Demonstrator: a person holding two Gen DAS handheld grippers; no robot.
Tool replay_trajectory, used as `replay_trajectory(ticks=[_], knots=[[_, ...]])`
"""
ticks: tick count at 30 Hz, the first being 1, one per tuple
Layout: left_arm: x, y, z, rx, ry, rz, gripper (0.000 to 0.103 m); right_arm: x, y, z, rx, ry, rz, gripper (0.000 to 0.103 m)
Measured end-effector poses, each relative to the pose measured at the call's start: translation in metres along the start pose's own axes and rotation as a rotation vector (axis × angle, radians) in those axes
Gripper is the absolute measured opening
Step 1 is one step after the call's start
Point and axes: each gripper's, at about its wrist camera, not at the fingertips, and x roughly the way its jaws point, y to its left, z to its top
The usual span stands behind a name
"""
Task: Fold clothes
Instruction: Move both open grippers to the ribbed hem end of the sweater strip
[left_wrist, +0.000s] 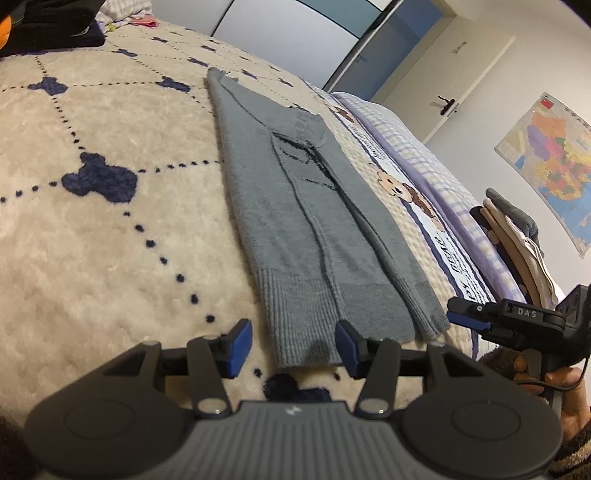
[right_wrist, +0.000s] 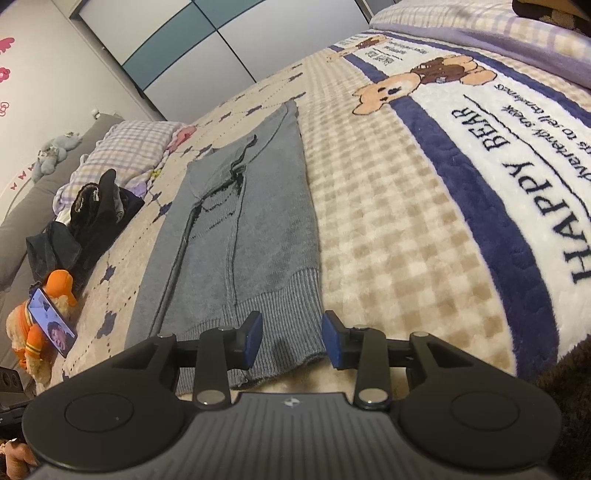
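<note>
With both grippers, left (left_wrist: 291, 349) and right (right_wrist: 291, 339), spread over the grey sweater's (left_wrist: 295, 206) ribbed hem, uneven pinches could skew the fold.

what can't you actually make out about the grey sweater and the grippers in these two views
- Grey sweater: its underside and inner folded layers are hidden by its own top layer in both views.
- Sweater hem, right wrist view: the near left corner is covered by the right hand-held gripper.
- Left hand-held gripper, left wrist view: whether its pads touch the hem can't be told.
- Folded clothes stack: partly hidden behind the bed edge; the items can't be identified.
</note>
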Motion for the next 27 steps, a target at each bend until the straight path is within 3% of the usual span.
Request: replay_trajectory(ticks=[14,16,18,20,23,27], knots=[[0.000,0.004,0.009,-0.078,0.027,-0.024,0.051,0.004,-0.005,0.001,0.007,0.004,-0.012,0.039],[-0.002,0.001,0.017,-0.104,0.029,-0.029,0.053,0.004,-0.005,0.001,0.013,0.007,-0.011,0.039],[-0.005,-0.003,0.030,-0.102,-0.004,-0.033,0.068,0.004,-0.004,0.003,0.009,0.010,-0.009,0.040],[-0.003,-0.004,0.040,-0.079,-0.016,0.002,0.075,0.004,-0.005,0.005,-0.001,0.008,-0.011,0.042],[0.005,-0.002,0.045,-0.085,0.032,0.072,0.075,0.004,-0.006,0.008,-0.002,0.005,-0.023,0.044],[0.007,0.002,0.039,-0.102,0.051,0.036,0.075,0.000,-0.008,0.009,-0.003,-0.011,-0.038,0.046]])
